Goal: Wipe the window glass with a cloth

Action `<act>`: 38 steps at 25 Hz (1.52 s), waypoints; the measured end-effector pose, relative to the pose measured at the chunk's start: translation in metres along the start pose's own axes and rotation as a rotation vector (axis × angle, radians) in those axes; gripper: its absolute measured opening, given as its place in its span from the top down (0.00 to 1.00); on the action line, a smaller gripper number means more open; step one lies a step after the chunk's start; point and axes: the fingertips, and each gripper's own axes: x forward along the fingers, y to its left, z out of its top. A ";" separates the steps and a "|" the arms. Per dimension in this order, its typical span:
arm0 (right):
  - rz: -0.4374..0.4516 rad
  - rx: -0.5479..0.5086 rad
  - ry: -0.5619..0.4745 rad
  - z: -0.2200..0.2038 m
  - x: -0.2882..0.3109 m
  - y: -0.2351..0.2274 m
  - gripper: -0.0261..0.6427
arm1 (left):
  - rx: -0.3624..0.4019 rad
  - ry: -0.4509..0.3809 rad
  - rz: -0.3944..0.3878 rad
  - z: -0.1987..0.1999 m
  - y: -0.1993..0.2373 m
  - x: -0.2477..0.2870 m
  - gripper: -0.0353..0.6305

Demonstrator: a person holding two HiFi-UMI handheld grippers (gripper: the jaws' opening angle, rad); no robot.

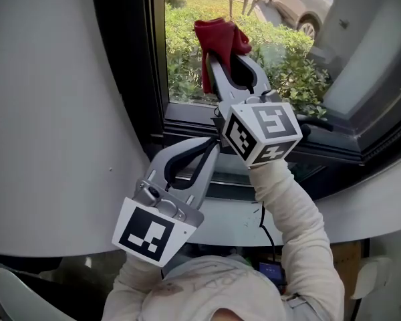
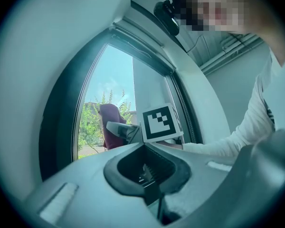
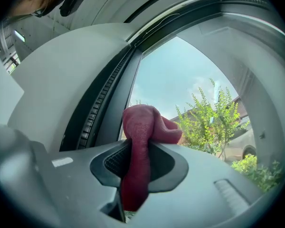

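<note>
A dark red cloth [image 1: 219,37] is bunched at the tip of my right gripper [image 1: 222,57], which is shut on it and held up against the window glass [image 1: 267,39]. In the right gripper view the cloth [image 3: 140,141] hangs down between the closed jaws, with the glass [image 3: 190,89] just beyond. My left gripper [image 1: 212,154] sits lower, near the dark window frame [image 1: 187,122], shut with nothing in it. From the left gripper view the cloth [image 2: 111,132] and the right gripper's marker cube [image 2: 160,123] show ahead, before the glass [image 2: 102,99].
A white curved wall [image 1: 60,112] flanks the window on the left, and a white sill [image 1: 361,212] runs below. Outside stand green bushes [image 1: 287,65] and a parked car [image 1: 307,5]. A black cable [image 1: 266,227] hangs under the sill.
</note>
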 end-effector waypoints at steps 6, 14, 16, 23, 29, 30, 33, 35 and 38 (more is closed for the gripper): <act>-0.007 -0.009 0.026 -0.029 -0.018 -0.009 0.81 | -0.008 0.000 0.005 -0.023 -0.003 -0.002 0.95; -0.098 -0.033 0.023 -0.001 -0.042 -0.083 0.81 | 0.004 0.006 -0.045 0.001 -0.019 0.046 0.95; -0.118 -0.041 0.018 0.006 -0.055 -0.101 0.81 | 0.008 0.011 -0.060 0.005 -0.031 0.058 0.95; -0.183 -0.046 0.011 0.018 -0.102 -0.156 0.81 | 0.014 0.011 -0.106 0.009 -0.070 0.092 0.95; -0.223 -0.053 0.019 0.022 -0.142 -0.205 0.81 | 0.020 0.014 -0.154 0.004 -0.110 0.129 0.95; -0.229 -0.054 0.018 0.024 -0.149 -0.212 0.81 | 0.021 0.015 -0.162 0.004 -0.116 0.135 0.95; -0.251 -0.057 0.013 0.028 -0.168 -0.236 0.81 | 0.023 0.019 -0.183 0.003 -0.133 0.152 0.95; -0.264 -0.061 0.009 0.029 -0.180 -0.250 0.81 | 0.026 0.018 -0.193 0.001 -0.143 0.163 0.95; -0.282 -0.067 0.003 0.031 -0.198 -0.270 0.81 | 0.031 0.019 -0.207 -0.002 -0.156 0.176 0.95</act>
